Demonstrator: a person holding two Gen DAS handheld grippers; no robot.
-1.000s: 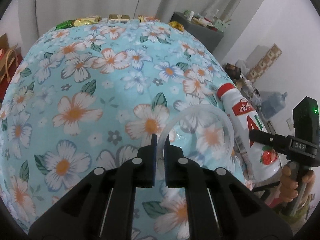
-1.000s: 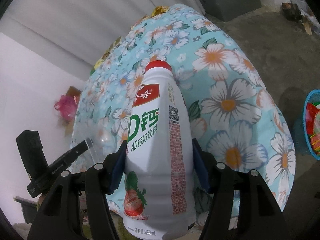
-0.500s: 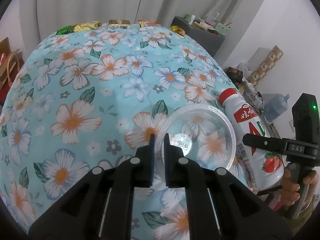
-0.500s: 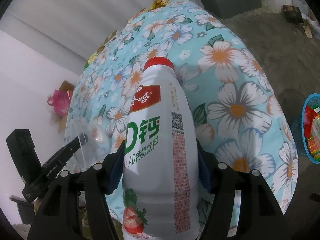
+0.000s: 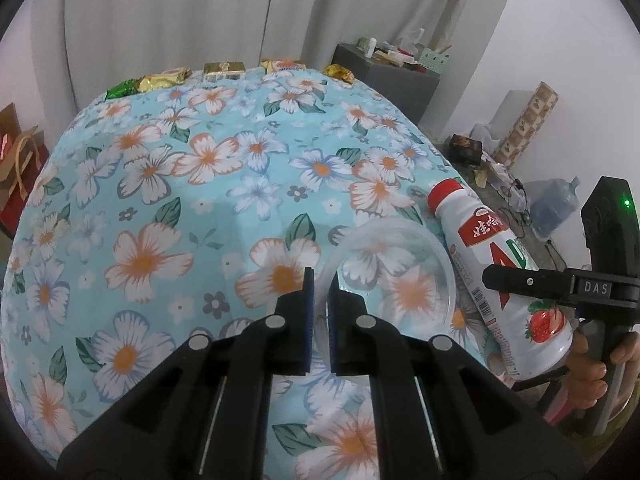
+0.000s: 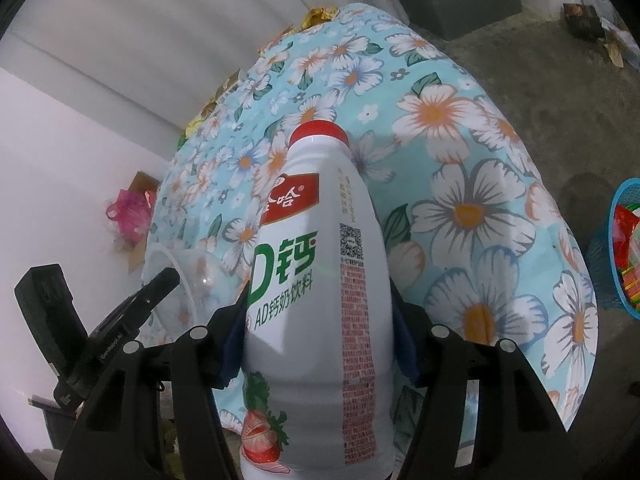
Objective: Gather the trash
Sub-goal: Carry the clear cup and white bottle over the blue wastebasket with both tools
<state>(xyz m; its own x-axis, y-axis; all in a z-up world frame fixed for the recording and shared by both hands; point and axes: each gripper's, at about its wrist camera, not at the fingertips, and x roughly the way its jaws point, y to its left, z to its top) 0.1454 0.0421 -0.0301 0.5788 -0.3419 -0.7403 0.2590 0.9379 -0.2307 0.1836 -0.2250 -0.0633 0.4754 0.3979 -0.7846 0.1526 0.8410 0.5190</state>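
Observation:
A clear plastic bowl (image 5: 400,276) hangs tilted over the near right part of the floral tablecloth (image 5: 192,168). My left gripper (image 5: 320,280) is shut on its rim, one pad inside and one outside. A white drink bottle (image 6: 320,208) with a red cap and a strawberry label stands between the pads of my right gripper (image 6: 320,320). The jaws are closing on its lower body and hold it off the table's edge. In the left wrist view the bottle (image 5: 492,264) leans just right of the bowl. A hand (image 5: 588,364) grips the right handle.
Several snack wrappers (image 5: 164,80) lie along the table's far edge. A blue basket (image 6: 600,248) with colourful trash stands on the floor at the right. A grey cabinet (image 5: 384,76), a water jug (image 5: 556,208) and paper bags (image 5: 16,168) surround the table.
My left gripper has drawn back a little and rolled with the bowl, so more of the bowl's inside shows. The right gripper keeps the bottle where it was.

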